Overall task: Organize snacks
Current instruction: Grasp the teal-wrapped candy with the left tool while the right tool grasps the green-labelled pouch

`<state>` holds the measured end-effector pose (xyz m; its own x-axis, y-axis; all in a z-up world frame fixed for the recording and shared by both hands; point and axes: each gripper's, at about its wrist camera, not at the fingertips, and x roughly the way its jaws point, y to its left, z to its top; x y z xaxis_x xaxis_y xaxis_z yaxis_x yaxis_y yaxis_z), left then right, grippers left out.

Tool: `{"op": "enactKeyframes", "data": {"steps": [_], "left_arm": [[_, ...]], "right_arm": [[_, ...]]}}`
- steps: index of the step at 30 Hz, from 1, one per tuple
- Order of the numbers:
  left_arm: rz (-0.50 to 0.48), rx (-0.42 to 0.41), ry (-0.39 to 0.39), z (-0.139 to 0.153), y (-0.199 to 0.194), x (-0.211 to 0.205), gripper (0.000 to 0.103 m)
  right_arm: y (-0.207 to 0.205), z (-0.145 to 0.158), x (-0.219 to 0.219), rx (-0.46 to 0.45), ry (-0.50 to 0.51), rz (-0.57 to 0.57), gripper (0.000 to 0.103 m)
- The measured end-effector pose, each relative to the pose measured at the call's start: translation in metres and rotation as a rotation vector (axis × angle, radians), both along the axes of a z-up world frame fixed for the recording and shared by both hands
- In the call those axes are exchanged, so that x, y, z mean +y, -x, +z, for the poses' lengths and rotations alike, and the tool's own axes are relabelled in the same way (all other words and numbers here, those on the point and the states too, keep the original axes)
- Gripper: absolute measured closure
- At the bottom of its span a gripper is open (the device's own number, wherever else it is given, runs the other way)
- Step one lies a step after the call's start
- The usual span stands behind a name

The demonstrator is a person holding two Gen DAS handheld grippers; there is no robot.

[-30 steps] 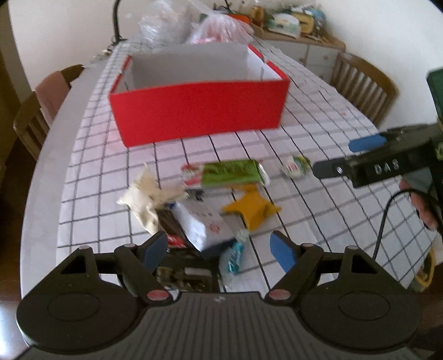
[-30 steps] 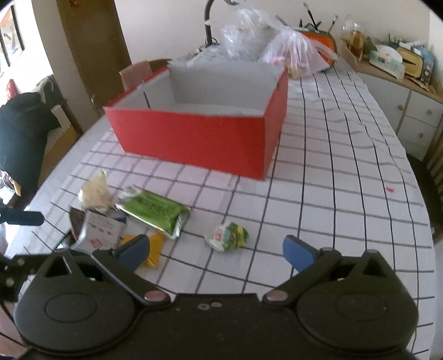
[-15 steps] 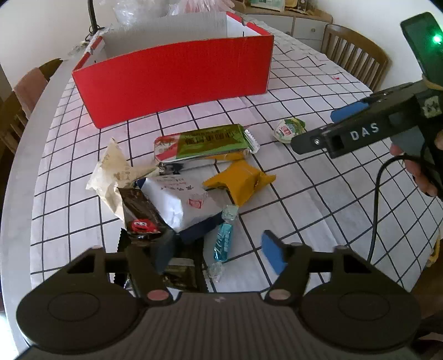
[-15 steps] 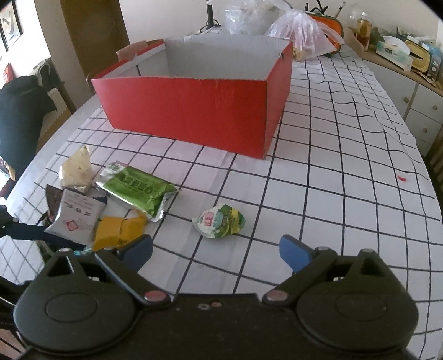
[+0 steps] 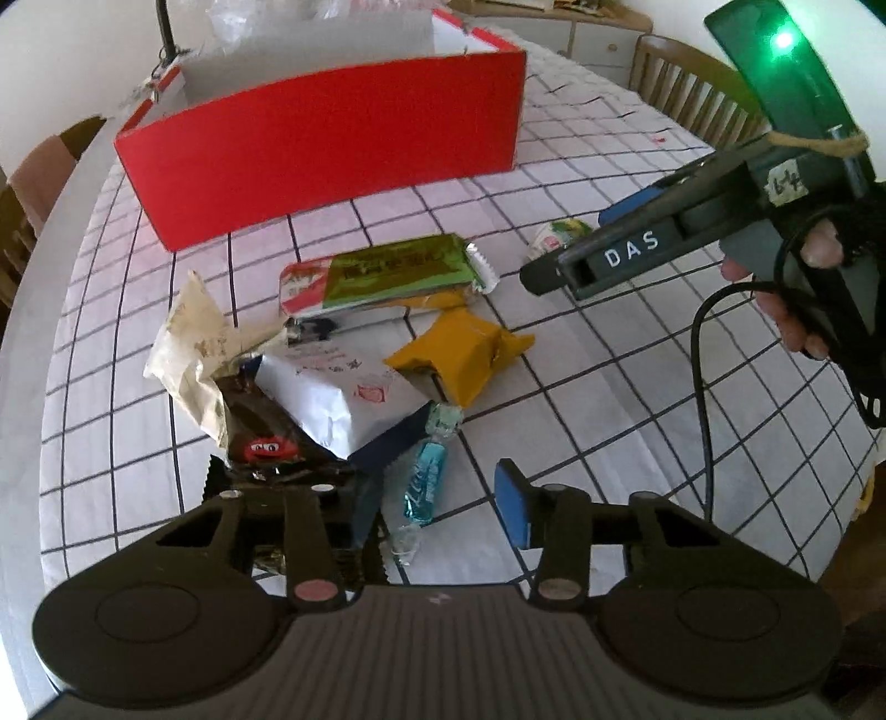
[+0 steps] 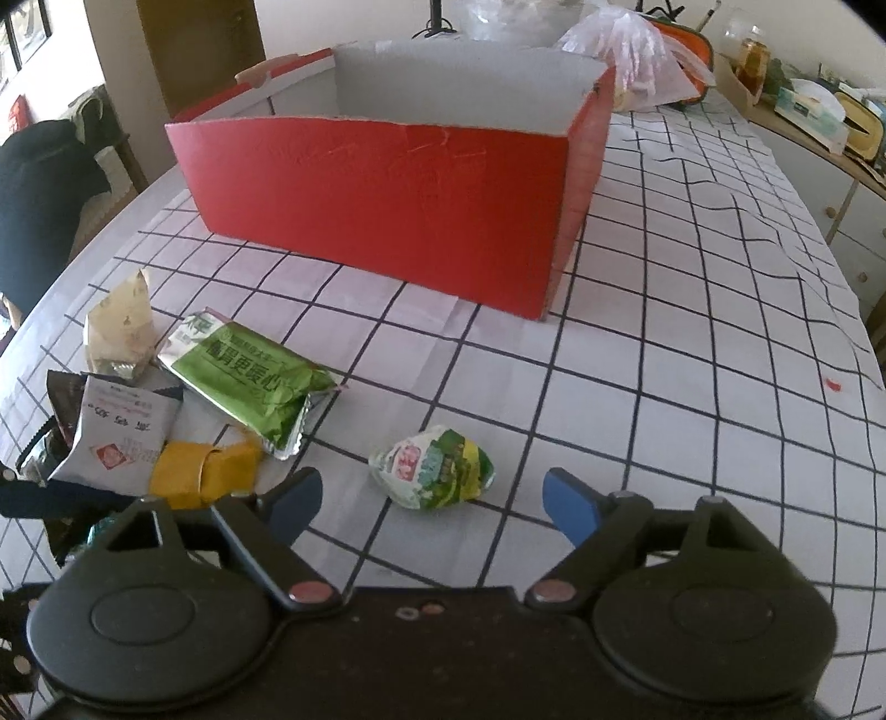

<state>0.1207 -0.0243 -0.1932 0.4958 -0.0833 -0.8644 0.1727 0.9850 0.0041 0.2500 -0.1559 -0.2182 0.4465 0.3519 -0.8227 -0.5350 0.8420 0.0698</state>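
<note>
One long desk under a white cloth with a black grid carries everything. At twelve o'clock on it stands one large open-topped red cardboard box, grey inside. Behind the box lie clear plastic bags; their number is unclear.

Seven loose snacks are in view, all in front of the box. At about nine o'clock from the right wrist camera is a heap of six:
- one flat green foil packet
- one white paper pouch with a red stamp
- one crumpled cream wrapper
- one dark brown packet with a red cartoon face
- one folded mustard-yellow wrapper
- one small blue twisted-end candy

The seventh, a small round green-and-white wrapped snack, lies alone at six o'clock.

The left hand-held gripper is closing; the blue candy lies between its blue pads, which do not yet press it. The right hand-held gripper is also closing, jaws wide on either side of the round snack and clear of it.
</note>
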Motion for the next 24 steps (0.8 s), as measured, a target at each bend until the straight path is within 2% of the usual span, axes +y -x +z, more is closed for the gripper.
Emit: {"op": "enactKeyframes", "data": {"steps": [3, 10, 13, 14, 15, 18, 24], "left_arm": [[0.005, 0.002, 0.001, -0.001, -0.002, 0.001, 0.063], [0.025, 0.016, 0.004, -0.005, -0.005, 0.001, 0.079], [0.029, 0.016, 0.004, -0.005, -0.005, 0.001, 0.088], [0.032, 0.018, 0.004, -0.005, -0.006, 0.001, 0.090], [0.033, 0.019, 0.005, -0.005, -0.006, 0.001, 0.090], [0.036, 0.025, 0.004, -0.004, -0.007, 0.000, 0.090], [0.063, 0.047, 0.026, -0.004, -0.007, 0.002, 0.092]], "right_arm": [[-0.002, -0.002, 0.004, -0.005, 0.006, 0.007, 0.020], [-0.005, -0.004, 0.008, -0.024, 0.012, 0.006, 0.029], [-0.003, -0.004, 0.007, -0.042, 0.016, -0.005, 0.037], [-0.003, -0.003, 0.006, -0.048, 0.017, -0.010, 0.043], [-0.002, -0.003, 0.005, -0.054, 0.015, -0.016, 0.048], [0.000, -0.001, 0.001, -0.058, 0.000, -0.034, 0.056], [0.007, 0.003, -0.002, -0.060, -0.014, -0.056, 0.057]]}}
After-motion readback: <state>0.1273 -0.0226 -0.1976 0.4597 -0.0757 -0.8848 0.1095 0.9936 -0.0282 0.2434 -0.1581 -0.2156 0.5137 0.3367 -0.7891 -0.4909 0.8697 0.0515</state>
